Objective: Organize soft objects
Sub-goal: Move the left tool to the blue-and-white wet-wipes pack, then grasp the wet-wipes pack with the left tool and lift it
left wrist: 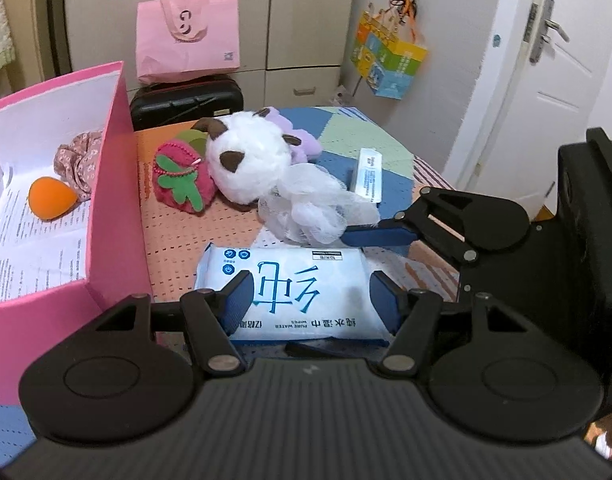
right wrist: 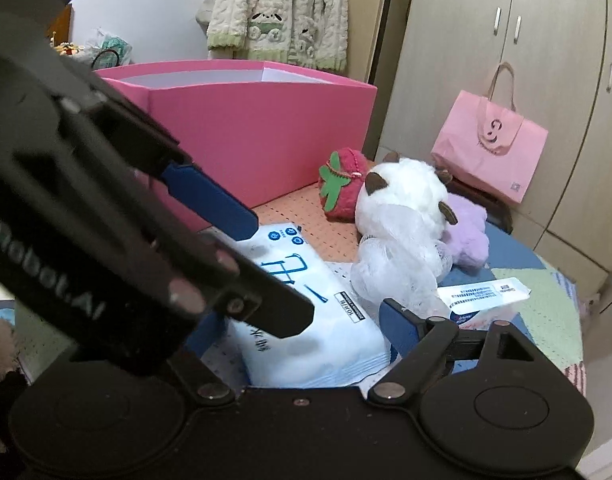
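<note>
A pale blue pack of wet wipes (left wrist: 298, 292) lies on the table between the fingers of my left gripper (left wrist: 311, 300), whose pads touch both its sides. The pack also shows in the right wrist view (right wrist: 306, 320), where my right gripper (right wrist: 306, 332) is open around its near end; its left finger is hidden behind the left gripper. Behind lie a white mesh bath puff (left wrist: 313, 208), a white plush (left wrist: 250, 160), a strawberry plush (left wrist: 178, 180) and a purple plush (left wrist: 302, 144). A pink box (left wrist: 118, 184) at the left holds an orange sponge (left wrist: 50, 198) and a floral scrunchie (left wrist: 78, 160).
A small white carton (left wrist: 367, 176) lies on the table's far right. A pink tote bag (left wrist: 188, 36) on a black case stands behind the table. A white door (left wrist: 545, 80) is at the right. The table has a patchwork cover (left wrist: 345, 128).
</note>
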Demonstrator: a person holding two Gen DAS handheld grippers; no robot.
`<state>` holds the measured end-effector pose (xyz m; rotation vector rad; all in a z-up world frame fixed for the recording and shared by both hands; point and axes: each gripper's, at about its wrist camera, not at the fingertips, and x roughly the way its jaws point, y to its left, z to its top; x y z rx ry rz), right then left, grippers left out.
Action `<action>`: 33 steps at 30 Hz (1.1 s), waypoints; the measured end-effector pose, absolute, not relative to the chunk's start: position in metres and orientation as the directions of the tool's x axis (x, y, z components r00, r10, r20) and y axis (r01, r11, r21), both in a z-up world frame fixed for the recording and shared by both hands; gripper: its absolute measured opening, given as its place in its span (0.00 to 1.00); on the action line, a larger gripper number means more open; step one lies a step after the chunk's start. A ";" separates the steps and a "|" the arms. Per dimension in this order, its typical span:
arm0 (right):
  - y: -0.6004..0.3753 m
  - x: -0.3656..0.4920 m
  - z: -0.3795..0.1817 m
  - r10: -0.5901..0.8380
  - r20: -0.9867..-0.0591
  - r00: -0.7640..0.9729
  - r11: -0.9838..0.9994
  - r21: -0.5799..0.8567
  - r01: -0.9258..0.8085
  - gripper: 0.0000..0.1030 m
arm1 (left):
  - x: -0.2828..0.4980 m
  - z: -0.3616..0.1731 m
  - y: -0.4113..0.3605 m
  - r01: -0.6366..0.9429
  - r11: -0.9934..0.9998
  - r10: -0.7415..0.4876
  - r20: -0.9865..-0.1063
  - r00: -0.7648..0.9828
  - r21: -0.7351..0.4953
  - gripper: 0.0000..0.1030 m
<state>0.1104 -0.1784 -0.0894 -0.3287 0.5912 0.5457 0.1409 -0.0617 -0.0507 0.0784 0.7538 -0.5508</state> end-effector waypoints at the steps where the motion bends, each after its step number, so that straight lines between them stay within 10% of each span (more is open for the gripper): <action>1: -0.181 0.113 -0.089 0.396 -0.609 0.688 0.809 -0.123 -0.575 0.90 | 0.142 -0.052 -0.063 0.495 0.860 -0.442 -0.668 0.599 -0.125 0.62; 33: -0.236 0.067 -0.102 0.326 -0.588 0.740 0.925 0.039 -0.377 0.94 | 0.155 -0.085 -0.076 0.433 0.875 -0.454 -0.680 0.576 -0.217 0.74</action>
